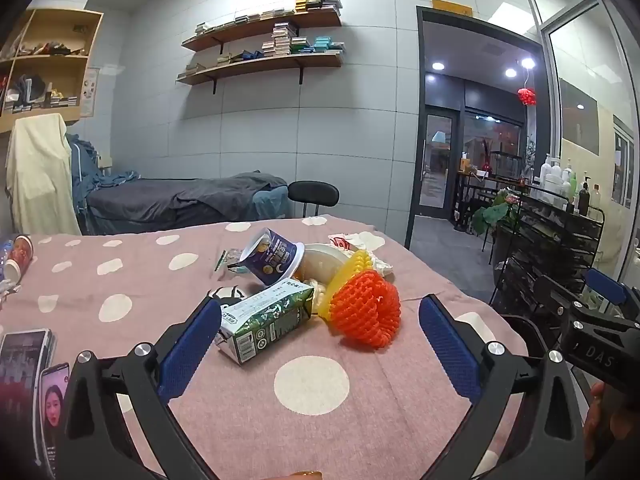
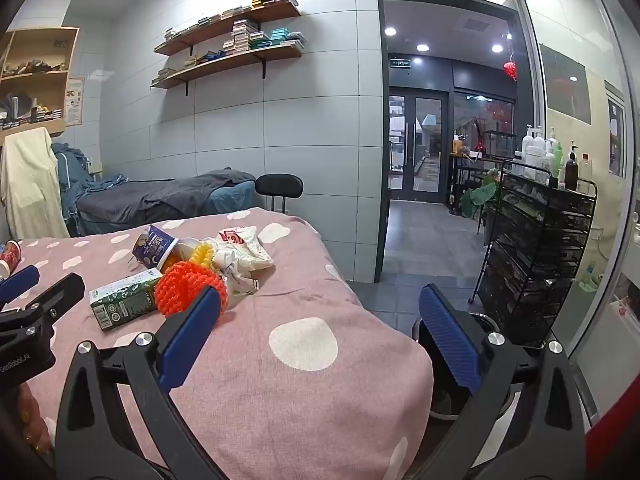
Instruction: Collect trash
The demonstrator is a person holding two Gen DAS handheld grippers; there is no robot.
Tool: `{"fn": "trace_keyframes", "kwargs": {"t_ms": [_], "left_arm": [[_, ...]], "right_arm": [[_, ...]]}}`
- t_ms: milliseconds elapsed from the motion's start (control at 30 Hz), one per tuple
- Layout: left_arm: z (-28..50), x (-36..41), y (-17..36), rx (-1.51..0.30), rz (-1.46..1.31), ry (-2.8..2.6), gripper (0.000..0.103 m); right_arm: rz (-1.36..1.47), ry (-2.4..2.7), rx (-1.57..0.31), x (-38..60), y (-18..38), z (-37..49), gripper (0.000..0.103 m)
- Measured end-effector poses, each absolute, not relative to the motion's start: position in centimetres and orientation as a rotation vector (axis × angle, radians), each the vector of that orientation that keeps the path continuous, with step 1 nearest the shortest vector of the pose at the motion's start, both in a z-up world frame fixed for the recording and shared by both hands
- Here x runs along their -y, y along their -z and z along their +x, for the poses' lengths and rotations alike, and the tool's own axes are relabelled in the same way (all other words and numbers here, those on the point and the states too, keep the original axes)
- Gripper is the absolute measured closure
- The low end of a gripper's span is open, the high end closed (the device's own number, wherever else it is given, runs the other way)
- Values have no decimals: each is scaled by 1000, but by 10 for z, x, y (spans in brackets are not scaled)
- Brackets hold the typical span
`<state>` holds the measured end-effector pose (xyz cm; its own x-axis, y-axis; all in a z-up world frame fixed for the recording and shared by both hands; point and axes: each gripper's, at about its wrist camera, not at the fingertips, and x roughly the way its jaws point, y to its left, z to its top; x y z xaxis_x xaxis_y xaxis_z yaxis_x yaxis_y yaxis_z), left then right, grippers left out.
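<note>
A pile of trash lies on the pink dotted tablecloth [image 1: 240, 420]: a green milk carton [image 1: 266, 322] on its side, an orange foam net [image 1: 366, 312], a yellow foam net [image 1: 352, 270], a blue tipped cup [image 1: 272, 258] and a crumpled white bag [image 1: 360, 244]. My left gripper [image 1: 320, 340] is open and empty, just short of the carton and orange net. My right gripper [image 2: 320, 332] is open and empty at the table's right corner; the orange net [image 2: 180, 286], carton [image 2: 122, 302], cup [image 2: 154, 248] and bag [image 2: 242, 254] lie to its left.
Two phones [image 1: 24, 364] lie at the table's left edge, and a red cup [image 1: 18, 256] lies at the far left. A black wire rack [image 2: 536, 260] with bottles stands to the right. A dark round bin [image 2: 452, 360] sits on the floor below the table corner. A black chair [image 1: 314, 196] stands behind.
</note>
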<state>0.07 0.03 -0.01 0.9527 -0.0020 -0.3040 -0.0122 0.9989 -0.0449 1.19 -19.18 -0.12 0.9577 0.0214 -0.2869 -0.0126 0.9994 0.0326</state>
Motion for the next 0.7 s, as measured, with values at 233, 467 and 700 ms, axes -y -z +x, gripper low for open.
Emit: {"fn": "trace_keyframes", "kwargs": {"t_ms": [233,467,700], "left_arm": [[0,0,0,-305,-44,-6,5],[1,0,0,-313,-44,-7,5],[1,0,0,-314,-45,-8,5]], "right_arm": [[29,-17,-297,192,2,13,5],[33,-19,-300,193,1,13,5],[33,-19,-302,193,3,12,5]]}}
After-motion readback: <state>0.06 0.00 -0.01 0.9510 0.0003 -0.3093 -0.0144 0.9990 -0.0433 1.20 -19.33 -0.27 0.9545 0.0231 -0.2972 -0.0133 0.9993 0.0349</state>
